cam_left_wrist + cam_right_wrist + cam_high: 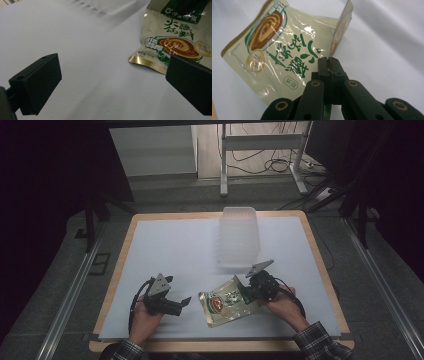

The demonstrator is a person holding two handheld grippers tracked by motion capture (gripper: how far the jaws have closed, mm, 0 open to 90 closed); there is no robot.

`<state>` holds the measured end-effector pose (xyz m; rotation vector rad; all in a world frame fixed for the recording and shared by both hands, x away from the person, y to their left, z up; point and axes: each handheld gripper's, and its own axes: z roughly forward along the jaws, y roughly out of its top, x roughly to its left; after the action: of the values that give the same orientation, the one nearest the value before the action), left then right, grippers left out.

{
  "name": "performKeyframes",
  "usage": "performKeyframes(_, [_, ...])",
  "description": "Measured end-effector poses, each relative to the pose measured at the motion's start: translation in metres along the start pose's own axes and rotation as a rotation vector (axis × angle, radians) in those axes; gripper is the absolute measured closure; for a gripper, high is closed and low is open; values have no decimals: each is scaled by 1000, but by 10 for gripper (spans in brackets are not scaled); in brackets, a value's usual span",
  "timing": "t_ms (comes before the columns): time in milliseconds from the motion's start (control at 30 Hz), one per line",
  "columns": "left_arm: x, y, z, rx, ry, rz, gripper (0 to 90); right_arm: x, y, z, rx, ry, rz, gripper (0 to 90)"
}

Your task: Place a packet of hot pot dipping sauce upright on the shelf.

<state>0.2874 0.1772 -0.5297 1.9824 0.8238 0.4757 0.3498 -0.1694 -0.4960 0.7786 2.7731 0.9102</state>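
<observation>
The sauce pouch point(226, 301) lies flat on the white sheet near the front edge of the table point(320, 265), a little right of the middle, its printed face up. The right gripper point(248, 294) comes at it from the right side and has its jaws pressed together on the pouch's edge — in the right gripper view the thin foil seam point(342, 27) stands up out of the closed pads, folded upward where it is pinched. Gripping the flat seam rather than the filled body looks sensible: the seam is thin and stiff enough to hold without squeezing the contents.

The left gripper point(180, 304) rests on the sheet to the left of the pouch, near but apart from it, pointing towards it. Its jaws stand wide apart with nothing between them; the pouch's lower corner point(136, 60) lies just beyond them. It seems placed in waiting — ready to take the other side if needed.

The clear plastic container point(239, 236) stands toward the back edge of the table, beyond the pouch, within reach of the right hand point(282, 306) — likely where the pouch is meant to go.
</observation>
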Motion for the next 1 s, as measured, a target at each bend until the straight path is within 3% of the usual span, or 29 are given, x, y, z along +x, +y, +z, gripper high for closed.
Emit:
performKeyframes(633, [1, 1, -2, -16, -18, -9, 3, 14, 35, -24, -84, -52, -117, 891])
performKeyframes(733, [1, 1, -3, -16, -23, -8, 3, 17, 47, -28, -99, -68, -170, 892])
performKeyframes(1000, [-1, 2, -4, -27, -26, 2, 2, 27, 72, -38, -129, -94, -241, 893])
